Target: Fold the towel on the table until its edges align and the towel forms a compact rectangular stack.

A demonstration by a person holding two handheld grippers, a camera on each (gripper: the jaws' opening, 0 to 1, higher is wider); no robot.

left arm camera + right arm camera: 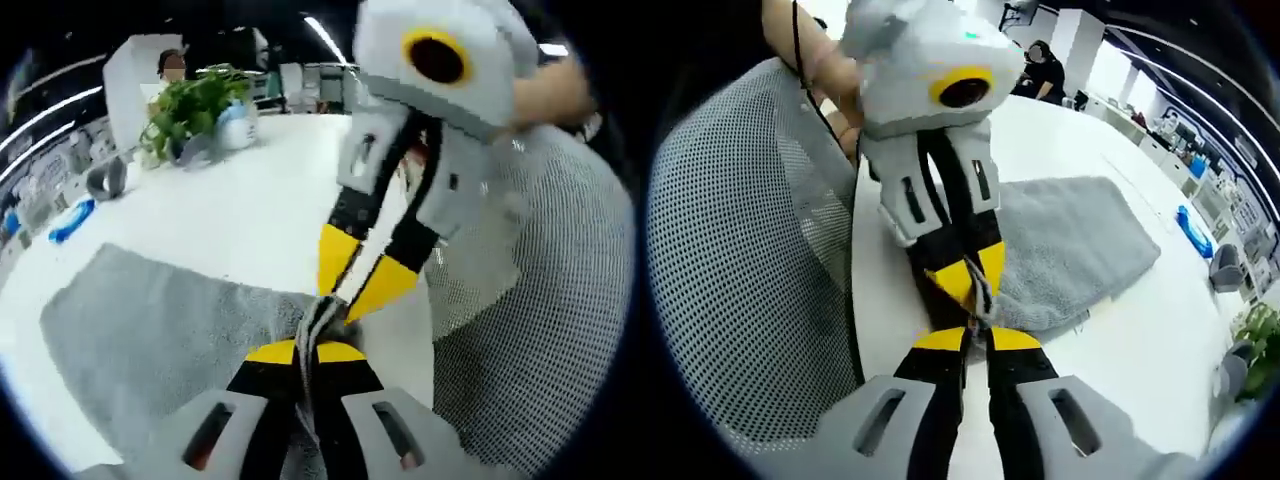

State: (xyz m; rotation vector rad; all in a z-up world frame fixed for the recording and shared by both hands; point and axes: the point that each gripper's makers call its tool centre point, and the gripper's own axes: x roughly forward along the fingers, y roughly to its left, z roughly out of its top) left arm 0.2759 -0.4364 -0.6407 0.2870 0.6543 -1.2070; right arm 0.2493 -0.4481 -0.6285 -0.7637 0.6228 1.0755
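Towel (1070, 250) is lying mostly flat on the white table (1140, 370), both grippers (318, 345) (978, 335) pinching tight on the same near corner, so folding is looking barely started imo

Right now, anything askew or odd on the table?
Nothing spilled or damaged. The grey towel lies flat except at one corner, bunched where the left gripper and right gripper both pinch it, nose to nose. The potted plant stands upright, well clear of the towel.
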